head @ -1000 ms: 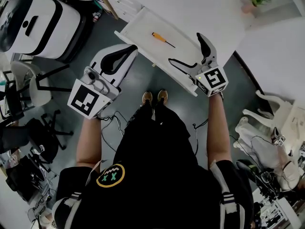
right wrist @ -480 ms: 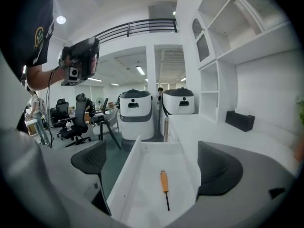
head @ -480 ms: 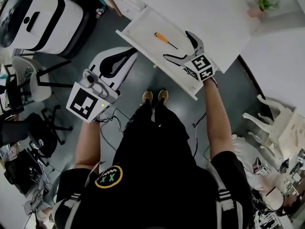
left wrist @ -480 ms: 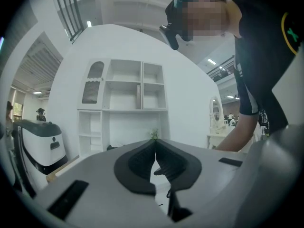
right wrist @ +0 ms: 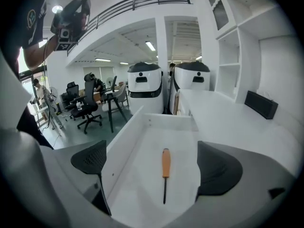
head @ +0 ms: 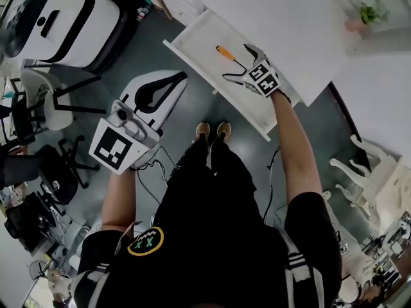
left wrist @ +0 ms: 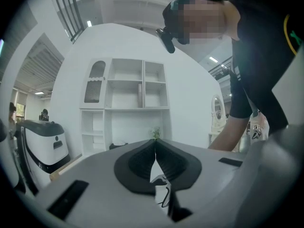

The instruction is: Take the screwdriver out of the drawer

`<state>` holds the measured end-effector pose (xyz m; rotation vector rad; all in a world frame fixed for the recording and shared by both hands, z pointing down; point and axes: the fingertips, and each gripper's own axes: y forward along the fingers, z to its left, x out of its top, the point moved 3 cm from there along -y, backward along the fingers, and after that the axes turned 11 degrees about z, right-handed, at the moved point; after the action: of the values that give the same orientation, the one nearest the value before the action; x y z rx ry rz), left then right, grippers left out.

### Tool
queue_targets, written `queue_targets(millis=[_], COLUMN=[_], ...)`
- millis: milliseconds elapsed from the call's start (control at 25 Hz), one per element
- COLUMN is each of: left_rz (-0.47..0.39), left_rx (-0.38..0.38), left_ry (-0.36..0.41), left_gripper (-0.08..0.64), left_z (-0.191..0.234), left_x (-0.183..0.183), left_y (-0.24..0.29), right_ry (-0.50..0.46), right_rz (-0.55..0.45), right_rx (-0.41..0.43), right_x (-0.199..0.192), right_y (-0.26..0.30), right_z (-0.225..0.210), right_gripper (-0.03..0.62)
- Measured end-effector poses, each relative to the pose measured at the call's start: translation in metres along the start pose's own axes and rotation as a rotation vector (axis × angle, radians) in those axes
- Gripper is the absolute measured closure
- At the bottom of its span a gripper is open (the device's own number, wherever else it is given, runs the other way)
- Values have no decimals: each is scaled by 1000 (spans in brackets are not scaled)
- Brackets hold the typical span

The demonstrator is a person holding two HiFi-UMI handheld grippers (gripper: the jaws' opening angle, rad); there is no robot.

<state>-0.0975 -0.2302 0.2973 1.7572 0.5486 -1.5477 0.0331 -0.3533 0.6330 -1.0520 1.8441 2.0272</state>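
Clearly, right gripper [head: 235,61] jaws apart — screwdriver [right wrist: 165,164] between.

orange-handled screwdriver [right wrist: 165,167], white drawer [right wrist: 142,146]

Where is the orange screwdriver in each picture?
Head view: the orange-handled screwdriver lies near the top middle, inside the white open drawer.
Left gripper view: not in it.
Right gripper view: it lies low in the middle, on the drawer's floor.
Shared landmark: the drawer, seen in the head view and the right gripper view.
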Motion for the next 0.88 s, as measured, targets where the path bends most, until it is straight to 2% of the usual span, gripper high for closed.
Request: queue_targets(millis=[320,560,880], left_rz=[23,37,56], left_rx=[5,14,22], left_ry=[-11,-17,-33], left_gripper=[540,540,540], left_z=[1,6,9], left_x=[-8,-13,-23], left_y=[3,7,6], right_ry=[29,78,52], right_rz=[128,166,223], right_rx=[31,67,95], right_x=[-33,-45,-51], right_y=[48,79,111], right_z=[-27,-36,-40], right_gripper=[11,11,12])
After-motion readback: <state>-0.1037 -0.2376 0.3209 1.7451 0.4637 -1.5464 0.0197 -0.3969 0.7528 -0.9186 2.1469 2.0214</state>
